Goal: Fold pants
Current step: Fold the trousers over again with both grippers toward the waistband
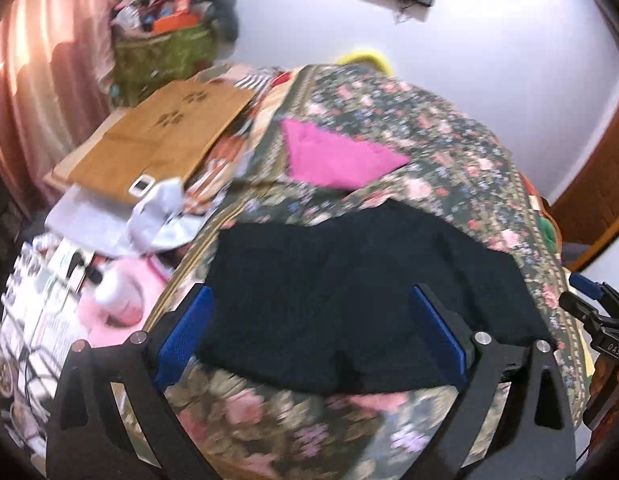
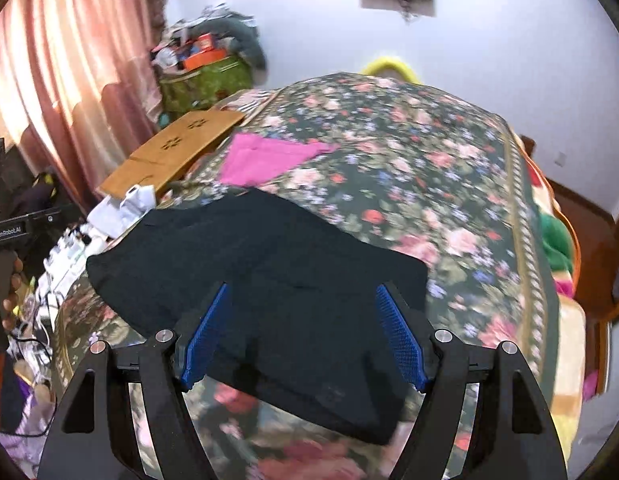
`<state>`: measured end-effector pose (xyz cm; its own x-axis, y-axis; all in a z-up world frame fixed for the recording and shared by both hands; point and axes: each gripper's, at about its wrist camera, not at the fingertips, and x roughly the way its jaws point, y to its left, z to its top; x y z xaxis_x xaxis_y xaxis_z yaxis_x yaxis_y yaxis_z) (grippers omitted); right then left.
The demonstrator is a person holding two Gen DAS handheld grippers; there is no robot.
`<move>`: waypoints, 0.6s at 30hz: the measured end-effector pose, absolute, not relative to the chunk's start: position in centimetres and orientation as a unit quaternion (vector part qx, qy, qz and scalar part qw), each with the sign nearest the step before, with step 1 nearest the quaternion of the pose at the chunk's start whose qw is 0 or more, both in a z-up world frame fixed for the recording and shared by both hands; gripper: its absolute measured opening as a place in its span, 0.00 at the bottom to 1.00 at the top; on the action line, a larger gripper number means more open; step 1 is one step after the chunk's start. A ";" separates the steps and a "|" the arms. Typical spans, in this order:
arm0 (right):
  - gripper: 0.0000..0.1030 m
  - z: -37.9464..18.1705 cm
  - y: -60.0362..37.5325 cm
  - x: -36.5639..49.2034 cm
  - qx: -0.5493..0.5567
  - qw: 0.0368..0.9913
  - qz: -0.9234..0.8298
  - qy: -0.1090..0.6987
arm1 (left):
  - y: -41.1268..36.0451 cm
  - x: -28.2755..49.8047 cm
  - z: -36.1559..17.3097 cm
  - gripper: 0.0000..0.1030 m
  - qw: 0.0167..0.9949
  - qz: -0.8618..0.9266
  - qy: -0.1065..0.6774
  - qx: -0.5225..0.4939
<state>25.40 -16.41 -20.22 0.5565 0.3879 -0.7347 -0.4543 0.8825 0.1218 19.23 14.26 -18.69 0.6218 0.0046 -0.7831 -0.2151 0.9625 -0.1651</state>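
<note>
The dark pants (image 1: 349,296) lie folded into a flat block on the floral bedspread (image 1: 409,128). My left gripper (image 1: 309,320) hangs above them, open, with nothing between its blue pads (image 1: 181,332). In the right wrist view the same pants (image 2: 261,280) spread below my right gripper (image 2: 303,328), which is also open and empty, its blue pads (image 2: 401,340) well apart. The right gripper's tip (image 1: 589,300) shows at the right edge of the left wrist view. A hand (image 2: 11,284) holds the left gripper's handle at the left edge of the right wrist view.
A folded pink cloth (image 1: 333,156) lies farther back on the bed. A brown board (image 1: 157,136), white items (image 1: 157,208) and clutter with a white bottle (image 1: 117,292) sit along the left. A green basket of things (image 2: 205,80) stands by the pink curtain (image 2: 69,80).
</note>
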 end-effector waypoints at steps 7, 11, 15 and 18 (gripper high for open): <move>0.69 -23.4 -12.4 25.8 -0.093 0.857 0.252 0.440 | 18.1 18.4 -24.4 0.96 0.823 0.060 0.526 -0.207; 0.69 -24.7 -11.4 25.7 -0.130 0.848 0.246 0.452 | 19.9 18.0 -27.6 0.96 0.782 0.043 0.545 -0.299; 0.69 -24.9 -11.6 25.5 -0.127 0.846 0.247 0.455 | 20.3 17.9 -29.5 0.96 0.759 0.018 0.551 -0.346; 0.69 -25.3 -11.7 25.8 -0.111 0.840 0.249 0.469 | 20.6 18.3 -29.9 0.96 0.756 0.006 0.545 -0.362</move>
<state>25.85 -11.68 -25.28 0.4363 0.3139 -0.8433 -0.5228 0.8512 0.0464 18.32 20.56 -29.93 0.4051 -0.3856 -0.8290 -0.4050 0.7372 -0.5408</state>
